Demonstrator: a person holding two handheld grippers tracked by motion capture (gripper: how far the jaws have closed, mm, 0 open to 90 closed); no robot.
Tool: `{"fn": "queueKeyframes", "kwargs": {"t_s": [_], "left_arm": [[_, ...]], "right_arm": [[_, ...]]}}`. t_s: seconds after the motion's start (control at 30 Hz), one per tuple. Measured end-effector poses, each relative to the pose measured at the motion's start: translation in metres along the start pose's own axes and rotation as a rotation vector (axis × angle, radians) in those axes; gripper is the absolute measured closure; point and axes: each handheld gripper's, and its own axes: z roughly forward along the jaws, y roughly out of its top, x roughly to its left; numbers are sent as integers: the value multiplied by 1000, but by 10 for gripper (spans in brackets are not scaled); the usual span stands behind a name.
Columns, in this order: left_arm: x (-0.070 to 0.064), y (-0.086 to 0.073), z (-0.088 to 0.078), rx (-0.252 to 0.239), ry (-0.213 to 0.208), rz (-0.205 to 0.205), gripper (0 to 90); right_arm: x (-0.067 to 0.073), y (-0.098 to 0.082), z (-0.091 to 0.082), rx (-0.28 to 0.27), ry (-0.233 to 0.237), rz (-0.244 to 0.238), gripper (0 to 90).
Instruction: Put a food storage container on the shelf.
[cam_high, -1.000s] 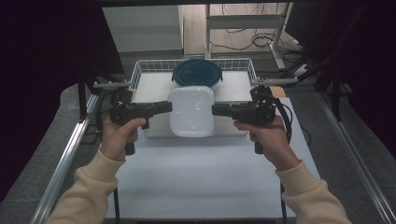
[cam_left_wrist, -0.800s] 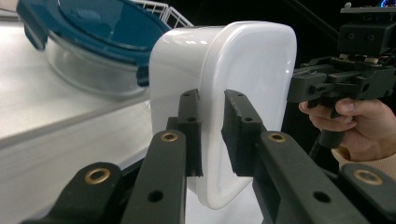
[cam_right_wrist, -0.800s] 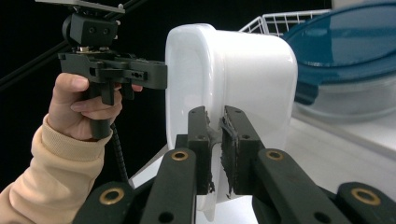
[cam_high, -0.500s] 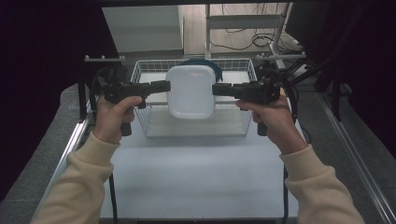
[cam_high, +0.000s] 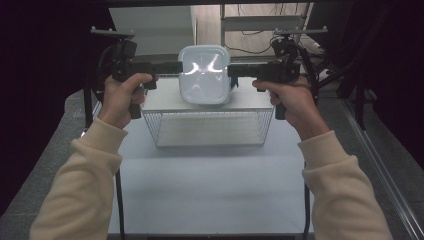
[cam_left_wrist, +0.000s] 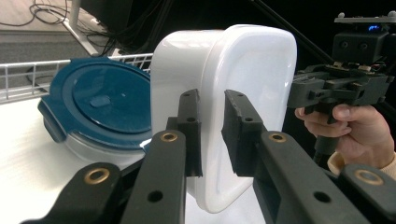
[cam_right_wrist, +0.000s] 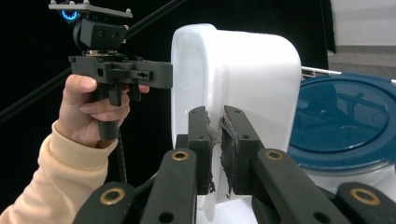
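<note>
A white rounded-square plastic container hangs in the air above the wire basket, turned on edge with a broad face toward the high view. My left gripper is shut on its left rim and my right gripper on its right rim. In the left gripper view the jaws pinch the container's rim, and the other gripper holds the far side. In the right gripper view the jaws clamp the container's lip. A blue-lidded tub lies in the basket behind.
The wire basket stands at the far middle of the white table. Metal rails run along the table's left and right sides, such as the right rail. Dark curtains close in on both sides, with cables on the floor beyond.
Both hands have risen and moved away with the white container, lifting it out of the basket and tipping it up on edge. Both grips have stayed closed on its rim.
</note>
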Motion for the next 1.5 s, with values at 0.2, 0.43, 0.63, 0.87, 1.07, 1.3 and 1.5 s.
{"fn": "queueKeyframes", "kwargs": {"t_s": [0.2, 0.43, 0.63, 0.87, 1.07, 1.3, 1.5], "left_arm": [[15, 15, 11, -4, 3, -40, 779], [35, 20, 26, 21, 10, -87, 780], [46, 22, 37, 23, 25, -128, 785], [58, 28, 44, -2, 14, -191, 790], [71, 29, 54, -2, 6, -259, 775], [85, 28, 64, -15, -9, -326, 764], [94, 22, 70, -25, -23, -355, 730]], "right_arm": [[-21, 16, 9, 12, 3, 42, 816], [-45, 20, 20, 35, -3, 100, 815], [-64, 23, 28, 48, -26, 151, 809], [-83, 24, 35, 28, -6, 235, 794], [-99, 28, 41, 27, -5, 314, 752], [-117, 26, 48, 7, 2, 408, 719], [-129, 22, 54, -6, -5, 472, 703]]}}
